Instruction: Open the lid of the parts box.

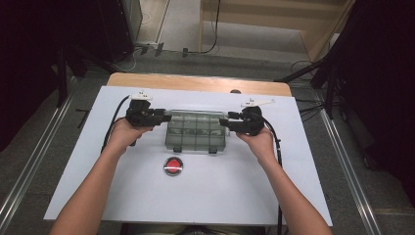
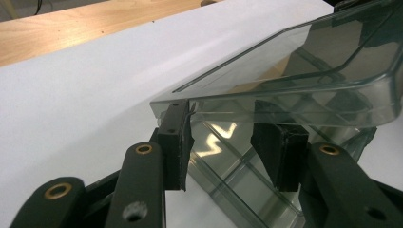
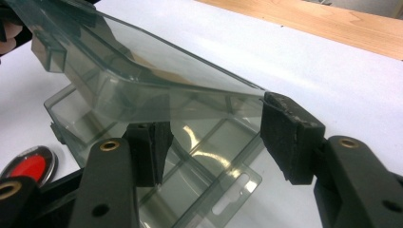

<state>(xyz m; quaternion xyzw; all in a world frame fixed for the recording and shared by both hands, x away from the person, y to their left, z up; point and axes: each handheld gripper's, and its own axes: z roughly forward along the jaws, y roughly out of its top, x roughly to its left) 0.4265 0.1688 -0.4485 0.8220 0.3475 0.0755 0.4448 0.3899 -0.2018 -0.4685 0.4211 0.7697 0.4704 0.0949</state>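
So we've got both grippers, left and right, loosely straddling the lid's short ends near the table's far edge, jaws not clamped — light, stiff, slick plastic.

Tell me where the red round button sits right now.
In the high view the red round button lies on the white table sheet, just in front of the clear compartment box, on the person's side, between the two forearms.

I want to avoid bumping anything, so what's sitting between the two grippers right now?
In the high view, the clear compartment box spans the stretch between the left gripper and the right gripper; each gripper's jaws straddle an end of its raised lid.
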